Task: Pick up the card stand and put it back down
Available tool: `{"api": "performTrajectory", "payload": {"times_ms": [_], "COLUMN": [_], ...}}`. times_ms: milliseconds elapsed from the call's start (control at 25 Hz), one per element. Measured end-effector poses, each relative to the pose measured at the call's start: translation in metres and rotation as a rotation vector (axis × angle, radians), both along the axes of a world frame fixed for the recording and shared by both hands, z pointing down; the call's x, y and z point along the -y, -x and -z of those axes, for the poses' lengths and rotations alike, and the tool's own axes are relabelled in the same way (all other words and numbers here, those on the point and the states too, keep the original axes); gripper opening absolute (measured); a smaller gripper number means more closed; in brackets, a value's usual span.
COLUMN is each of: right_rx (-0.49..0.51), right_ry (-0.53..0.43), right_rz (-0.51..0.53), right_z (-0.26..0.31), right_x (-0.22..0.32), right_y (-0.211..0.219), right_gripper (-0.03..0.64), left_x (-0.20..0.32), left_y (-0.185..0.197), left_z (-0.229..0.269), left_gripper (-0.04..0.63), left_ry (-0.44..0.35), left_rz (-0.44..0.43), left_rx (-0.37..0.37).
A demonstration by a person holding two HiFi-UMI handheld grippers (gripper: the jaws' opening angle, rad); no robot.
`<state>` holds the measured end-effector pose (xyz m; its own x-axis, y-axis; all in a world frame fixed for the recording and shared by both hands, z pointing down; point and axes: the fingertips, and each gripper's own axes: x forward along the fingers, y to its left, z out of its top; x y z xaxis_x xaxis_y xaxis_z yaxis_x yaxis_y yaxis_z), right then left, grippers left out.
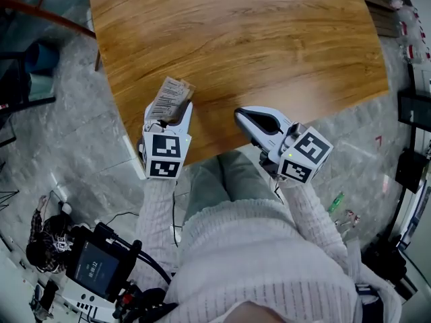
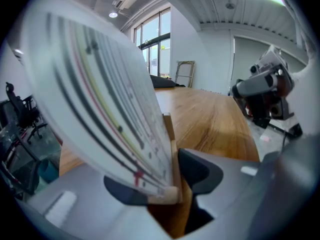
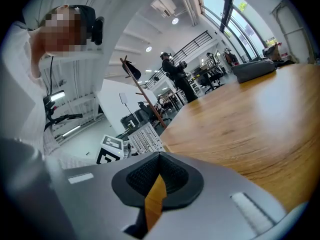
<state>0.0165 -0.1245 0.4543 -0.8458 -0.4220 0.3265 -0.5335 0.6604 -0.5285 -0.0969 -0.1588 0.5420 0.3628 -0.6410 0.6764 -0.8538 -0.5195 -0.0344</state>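
Left gripper (image 1: 176, 110) fingers pinch the card stand (image 1: 170, 97) — right gripper (image 1: 242, 116) fingers pressed together, empty.

Tally: one card stand (image 2: 171, 134), one printed card (image 2: 100, 99) in it. Two tools: left tool (image 1: 174, 116), right tool (image 1: 246, 117). One counter (image 1: 236, 39).

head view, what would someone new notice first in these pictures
The tilted card stand stands out first, clamped by its base in the left gripper at the near edge of the wooden table; it fills most of the left gripper view. To its right is the right gripper, its fingers together with nothing between them.
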Motion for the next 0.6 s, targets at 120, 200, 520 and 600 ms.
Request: {"api": "performTrajectory", "payload": {"times_ms": [120,200,520,600], "right_rx": [-0.003,-0.004,-0.023,-0.022], "right_ry": [0.003,0.003,-0.008,-0.012], "right_rz": [-0.002,0.005,0.027,0.032], "right_z": [-0.0019,-0.0015,0.0005,0.0020], "right_x": [-0.0002,-0.0013,-0.0060,-0.0053], "right_y": [0.0002,0.0011,-0.0014,-0.0008], "right_gripper": [0.000,0.000,0.000,0.000], "left_x": [-0.0006,-0.0001,0.0002,0.0009], "left_y": [0.0004,0.0011,-0.0003,0.0003], "left_z": [-0.0035,-0.0043,-0.0040,-0.0026], "left_gripper": [0.193,0.195,0.240,0.275], "left_ry": [0.003,0.005,-0.030,-0.032], "left_rz": [-0.013,-0.014,0.014,0.026], "left_rx": [0.036,0.040,0.035,0.015]}}
